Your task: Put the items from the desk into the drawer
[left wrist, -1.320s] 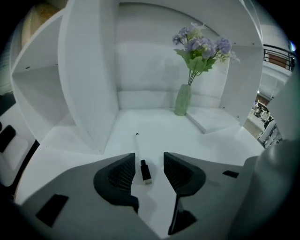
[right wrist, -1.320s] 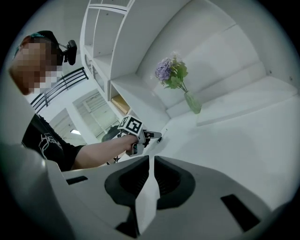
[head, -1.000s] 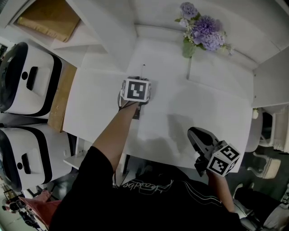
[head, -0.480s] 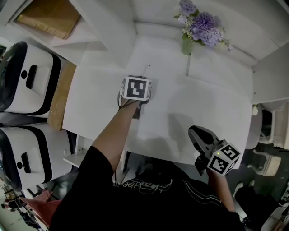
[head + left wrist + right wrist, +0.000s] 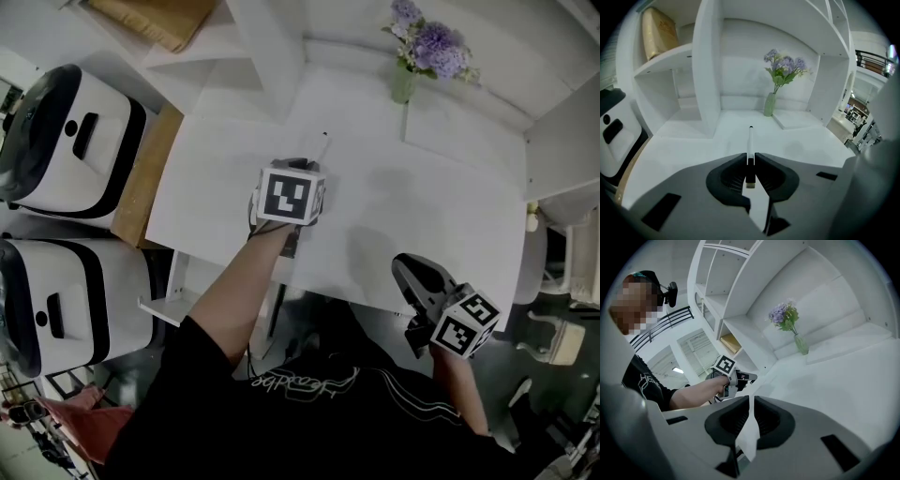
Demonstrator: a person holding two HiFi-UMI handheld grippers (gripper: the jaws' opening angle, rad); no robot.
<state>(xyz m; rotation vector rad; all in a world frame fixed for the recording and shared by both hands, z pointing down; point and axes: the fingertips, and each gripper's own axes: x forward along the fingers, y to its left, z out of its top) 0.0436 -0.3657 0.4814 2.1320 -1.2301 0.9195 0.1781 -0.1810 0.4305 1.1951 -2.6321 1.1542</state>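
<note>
A thin white pen with a dark rear end [image 5: 750, 140] is clamped between the jaws of my left gripper [image 5: 750, 161] and sticks straight out ahead, over the white desk [image 5: 693, 150]. In the head view the left gripper [image 5: 303, 167] hovers over the middle of the desk [image 5: 441, 187], and the pen's tip [image 5: 323, 143] pokes out beyond it. My right gripper [image 5: 405, 269] sits at the desk's front edge; its jaws [image 5: 751, 404] are closed with nothing between them. The right gripper view also shows the left gripper [image 5: 740, 377]. No drawer is clearly in view.
A glass vase of purple flowers [image 5: 405, 80] stands at the back of the desk against the white shelf unit [image 5: 272, 47]. A brown box [image 5: 159, 14] lies on a left shelf. Two white and black appliances [image 5: 66, 141] stand left of the desk.
The left gripper holds the pen throughout and looks slightly nearer the camera. The head view has shifted, so the desk and vase sit higher in the picture. The right gripper has barely moved.
</note>
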